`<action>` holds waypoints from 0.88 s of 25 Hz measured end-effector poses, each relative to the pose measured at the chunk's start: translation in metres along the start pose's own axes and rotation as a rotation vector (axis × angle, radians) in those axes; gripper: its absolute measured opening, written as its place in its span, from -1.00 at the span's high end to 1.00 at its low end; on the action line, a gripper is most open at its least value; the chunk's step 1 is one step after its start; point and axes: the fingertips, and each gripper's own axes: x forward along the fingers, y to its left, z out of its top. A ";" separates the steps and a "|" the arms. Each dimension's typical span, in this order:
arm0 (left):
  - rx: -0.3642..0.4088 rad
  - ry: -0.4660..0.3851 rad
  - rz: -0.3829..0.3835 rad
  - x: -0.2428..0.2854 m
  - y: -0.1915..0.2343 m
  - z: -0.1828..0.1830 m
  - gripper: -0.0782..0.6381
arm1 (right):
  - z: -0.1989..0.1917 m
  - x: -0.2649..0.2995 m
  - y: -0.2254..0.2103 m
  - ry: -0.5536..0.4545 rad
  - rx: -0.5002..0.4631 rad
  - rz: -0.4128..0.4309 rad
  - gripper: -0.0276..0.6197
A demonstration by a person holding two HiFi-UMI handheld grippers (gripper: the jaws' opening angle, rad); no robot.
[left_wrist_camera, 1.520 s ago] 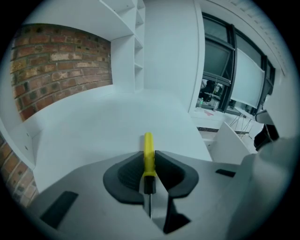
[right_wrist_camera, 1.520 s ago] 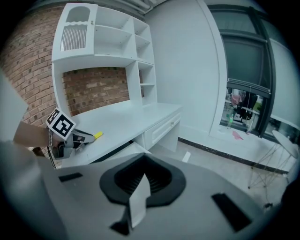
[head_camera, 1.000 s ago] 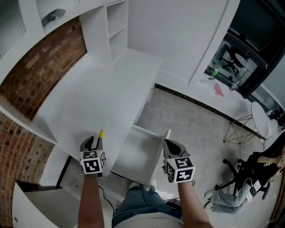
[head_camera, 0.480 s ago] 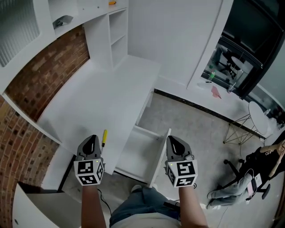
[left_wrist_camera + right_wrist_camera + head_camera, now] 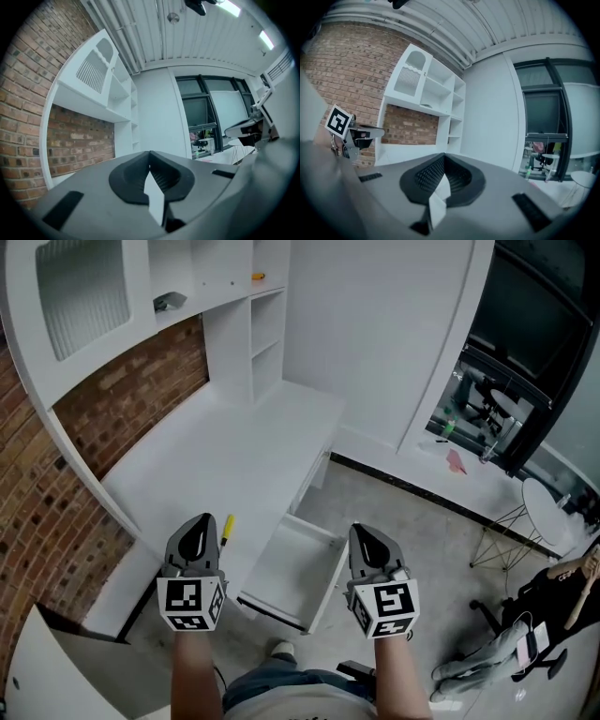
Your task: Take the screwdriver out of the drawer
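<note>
Both closed on nothing: your left gripper (image 5: 198, 532), jaws just closing, and right gripper (image 5: 364, 540). Screwdriver (image 5: 226, 528) lies on desk (image 5: 216, 451), left of drawer (image 5: 291, 570).

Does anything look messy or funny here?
The drawer stands pulled out from the white desk. A yellow-handled screwdriver lies loose on the desk near its front edge. Nothing looks spilled or broken.

Ahead of you a white desk (image 5: 225, 446) runs along a brick wall (image 5: 131, 390), with open shelves (image 5: 266, 329) at its far end. To your right stands a wire-legged round table (image 5: 544, 507).
</note>
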 end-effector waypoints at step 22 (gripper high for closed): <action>0.049 -0.143 0.010 -0.106 -0.060 0.073 0.74 | 0.041 -0.109 0.018 -0.129 -0.067 0.038 0.89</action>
